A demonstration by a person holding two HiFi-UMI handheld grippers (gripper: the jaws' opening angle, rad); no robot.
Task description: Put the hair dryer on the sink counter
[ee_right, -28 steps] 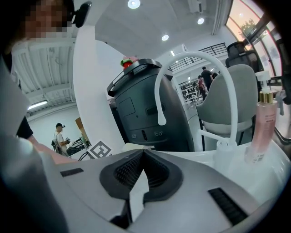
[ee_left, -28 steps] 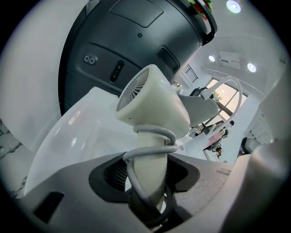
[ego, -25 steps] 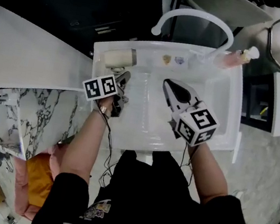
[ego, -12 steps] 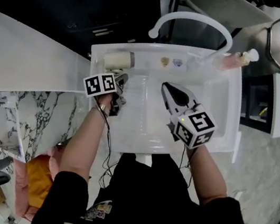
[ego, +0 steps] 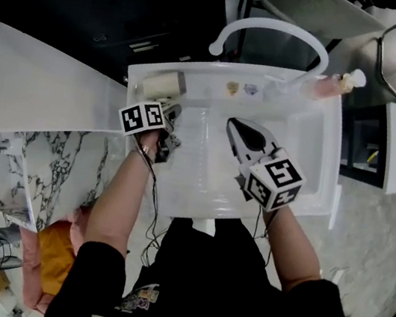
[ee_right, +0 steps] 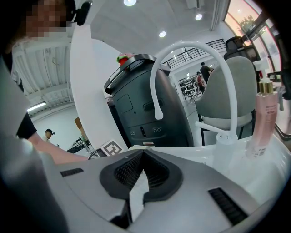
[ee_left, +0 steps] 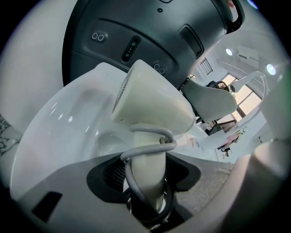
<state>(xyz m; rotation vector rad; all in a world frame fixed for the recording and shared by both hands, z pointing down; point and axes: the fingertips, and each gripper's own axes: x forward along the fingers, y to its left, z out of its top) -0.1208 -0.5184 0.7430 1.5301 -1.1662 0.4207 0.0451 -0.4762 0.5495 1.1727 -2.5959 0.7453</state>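
Hair dryer (ee_left: 152,104), one, between opening left gripper (ee_left: 146,160) jaws; right gripper (ee_right: 142,160) jaws together, empty.

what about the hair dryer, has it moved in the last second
No, the hair dryer stays at the far left corner of the sink.

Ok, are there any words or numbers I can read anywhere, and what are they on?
No text here can be read.
Pink bottle: its label is too blurred.
Two small stickers on the sink counter: too small.
Print on the person's black top: too small.
Marker cubes: only black and white square patterns, no letters.
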